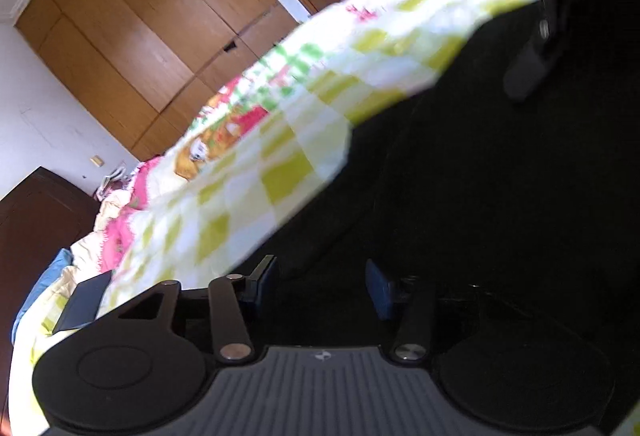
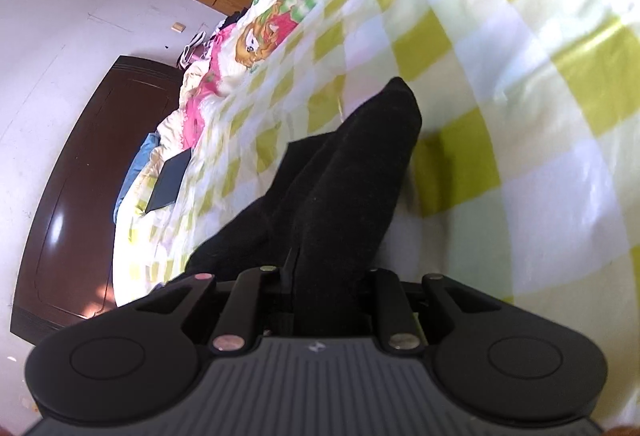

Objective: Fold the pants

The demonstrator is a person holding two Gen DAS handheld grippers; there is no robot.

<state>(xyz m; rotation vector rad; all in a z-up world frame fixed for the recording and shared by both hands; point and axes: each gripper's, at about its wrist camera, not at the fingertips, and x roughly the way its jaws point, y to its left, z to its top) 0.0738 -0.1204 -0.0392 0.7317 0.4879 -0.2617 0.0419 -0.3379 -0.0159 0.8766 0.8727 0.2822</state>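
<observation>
Fold barely started: right gripper (image 2: 320,276) fingers pinch black pants (image 2: 352,171) over bed (image 2: 520,115); left gripper (image 1: 324,284) fingers spread, gripping nothing.

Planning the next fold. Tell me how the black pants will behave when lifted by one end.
Probably floppy: the black pants drape in soft folds out of the right tongs. Likely not slippery, since the fabric looks matte and fuzzy. The free part should sag and drag over the checked bedspread.
</observation>
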